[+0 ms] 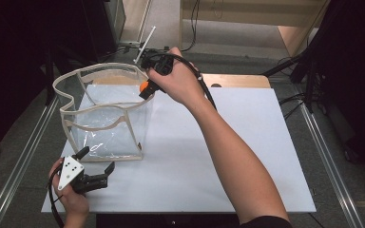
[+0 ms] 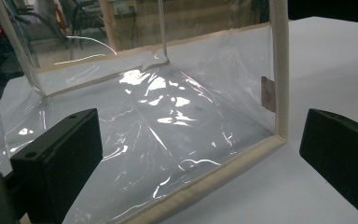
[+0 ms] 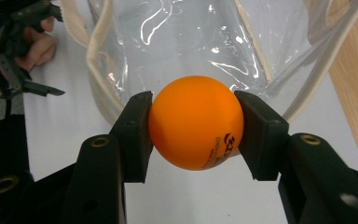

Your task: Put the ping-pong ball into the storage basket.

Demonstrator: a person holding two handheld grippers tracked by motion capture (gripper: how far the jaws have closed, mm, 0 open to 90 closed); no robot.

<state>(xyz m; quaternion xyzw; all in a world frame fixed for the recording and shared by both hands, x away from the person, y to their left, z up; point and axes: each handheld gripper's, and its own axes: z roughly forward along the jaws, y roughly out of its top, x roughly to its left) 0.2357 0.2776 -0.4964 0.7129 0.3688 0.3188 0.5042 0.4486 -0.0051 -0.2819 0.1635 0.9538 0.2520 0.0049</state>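
high view: right gripper hangs over the far right rim of the clear bag, which stands upright on the white table.
ball: orange ball is clamped between the right fingers, one pad on each side, black print low on its right side; in the high view it shows as an orange spot at the bag's top edge.
left gripper: left gripper rests low near the bag's front left corner, fingers wide apart, holding nothing; the bag's bottom seam lies between them but untouched.
step in hand: by my reading, carrying the ball to the bag's mouth for a drop inside; ball not yet in.
next move: likely needs the ball brought inward past the cream rim until it sits over the open mouth, then the fingers parted.
edges: the rim is soft and wavy, sagging on the left; a drop too close to it could bounce off and roll across the table.
open room: wide bare table to the right of the bag; the bag's inside looks empty, so plenty of landing space.
risk: the light bag may shift if the gripper nudges its rim; the left gripper is near enough to steady it.
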